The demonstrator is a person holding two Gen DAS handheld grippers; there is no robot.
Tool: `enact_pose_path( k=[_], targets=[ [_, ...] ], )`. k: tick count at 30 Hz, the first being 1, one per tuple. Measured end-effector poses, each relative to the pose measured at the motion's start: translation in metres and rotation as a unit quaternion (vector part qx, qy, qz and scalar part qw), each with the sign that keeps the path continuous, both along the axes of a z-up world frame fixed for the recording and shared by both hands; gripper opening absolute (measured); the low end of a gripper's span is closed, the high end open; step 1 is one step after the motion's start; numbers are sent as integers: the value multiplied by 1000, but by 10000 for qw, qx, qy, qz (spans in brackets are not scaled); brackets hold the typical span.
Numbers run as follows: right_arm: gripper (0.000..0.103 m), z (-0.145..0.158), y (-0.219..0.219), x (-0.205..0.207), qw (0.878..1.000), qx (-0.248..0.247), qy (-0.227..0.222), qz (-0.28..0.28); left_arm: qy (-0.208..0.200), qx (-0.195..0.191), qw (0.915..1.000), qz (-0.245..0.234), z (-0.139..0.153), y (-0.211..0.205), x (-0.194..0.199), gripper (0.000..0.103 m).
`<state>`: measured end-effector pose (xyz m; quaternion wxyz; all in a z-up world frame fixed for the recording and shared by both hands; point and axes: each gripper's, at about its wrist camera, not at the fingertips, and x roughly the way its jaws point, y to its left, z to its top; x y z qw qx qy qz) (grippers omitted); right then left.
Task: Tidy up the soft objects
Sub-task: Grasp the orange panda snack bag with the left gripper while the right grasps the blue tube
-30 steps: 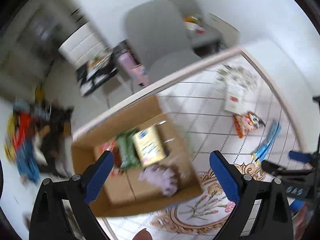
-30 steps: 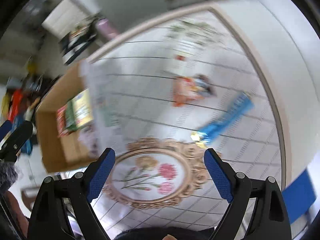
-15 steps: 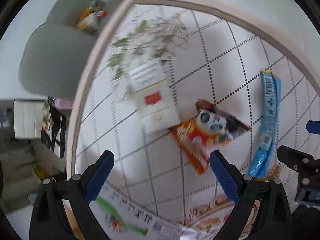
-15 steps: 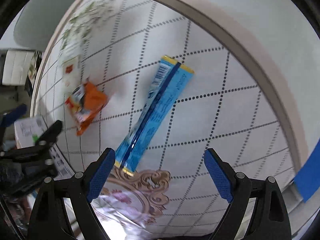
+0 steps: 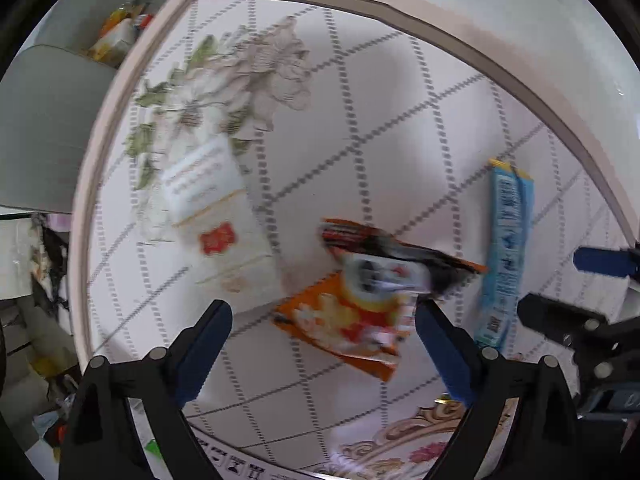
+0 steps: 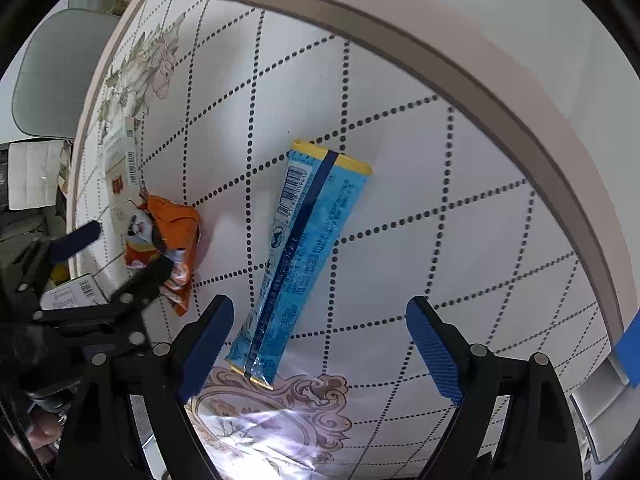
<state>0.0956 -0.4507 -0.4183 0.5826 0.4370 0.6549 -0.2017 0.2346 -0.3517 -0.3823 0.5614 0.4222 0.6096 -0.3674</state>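
two tools hover over a table (image 6: 400, 128) covered in a white, dotted-diamond cloth, where three soft packets lie apart from one another. going left to right in the left wrist view: one white floral-printed packet (image 5: 208, 196) with a red mark sits at about 10 o'clock; one orange snack bag (image 5: 360, 300), crumpled and blurred, lies just past centre toward 5 o'clock; one long blue packet (image 5: 506, 256) with yellow ends stretches at 3 o'clock. the left tool (image 5: 324, 344) is spread wide and grips nothing, its right blue pad just beside the orange bag's edge; whether they touch is unclear. a grey chair (image 5: 44, 128) stands beyond the table rim at 9 o'clock.

in the right wrist view, the left tool (image 6: 116, 254) enters at 8 o'clock, beside the orange snack bag (image 6: 176, 236); the white packet (image 6: 120, 168) lies at 10 o'clock. the blue packet (image 6: 304, 248) runs diagonally through centre, its near end resting on an ornate floral medallion printed on the cloth (image 6: 264, 420) at 6 o'clock. the right tool (image 6: 320, 344) is likewise spread wide and empty, the blue packet's near end lying between its two pads.
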Motion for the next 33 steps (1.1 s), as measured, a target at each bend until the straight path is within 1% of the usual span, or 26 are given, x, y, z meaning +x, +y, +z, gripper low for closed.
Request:
enact_pose_path(
  k=[1,3,4,5,6,8,11,14,15,17,19,20,21,24,26,27,28,29,30,31,33],
  targets=[
    [91,2,-1,-2,10000,-19,1,9,52,-13,10000,-27,-1,-1,-4,88],
    [91,4,-4,-3,9999,-101,55,29,157,48,9999,-37,-7,-4,-10,74],
    [91,2,-4,-4,9998,-159,135,61,217,67,9997,-27,-9,-5,-12,69],
    [91,2,-8,-6,9997,-173,152,59,273,104,9996,-9,-13,-7,-14,55],
    [91,1,-11,-8,9997,-161,160,29,301,175,9994,31,-18,-7,-17,50],
    [90,-2,-10,-9,9997,-147,189,20,281,188,9994,50,-20,-7,-21,43],
    [90,-4,-8,-4,9998,-103,153,54,106,222,9996,148,-19,2,-28,40],
    [89,-7,1,9,9996,-149,138,195,-70,446,9981,425,-19,24,-31,40],
    [89,-8,7,14,9995,-142,138,238,-100,529,9968,587,-19,35,-31,40],
    [89,-11,19,24,9994,-100,136,301,6,653,9934,939,-22,57,-29,40],
    [89,-16,30,32,9992,-59,153,361,161,663,9900,1237,-25,76,-27,40],
    [89,-20,35,35,9990,-47,172,398,160,700,9884,1340,-26,81,-27,41],
    [86,-23,43,39,9986,-56,231,465,198,662,9869,1455,-27,86,-25,41],
    [72,-38,54,53,9966,-34,441,701,359,614,9830,1690,-28,95,-20,43],
    [64,-36,63,63,9927,-369,564,1005,379,624,9830,1687,-28,95,-17,43],
    [57,-36,69,67,9893,-536,644,1193,362,650,9832,1666,-28,94,-18,43],
    [45,-35,73,68,9860,-678,705,1348,343,667,9837,1635,-28,95,-16,43],
    [38,-34,75,68,9826,-812,761,1484,315,681,9845,1584,-28,89,-10,43],
    [30,-34,76,67,9810,-839,765,1571,282,692,9853,1537,-31,83,-14,43],
    [24,-34,76,64,9792,-843,793,1664,261,703,9852,1540,-33,83,-19,43],
    [22,-35,75,55,9730,-929,880,1922,243,722,9847,1570,-33,80,-19,43]
  ],
)
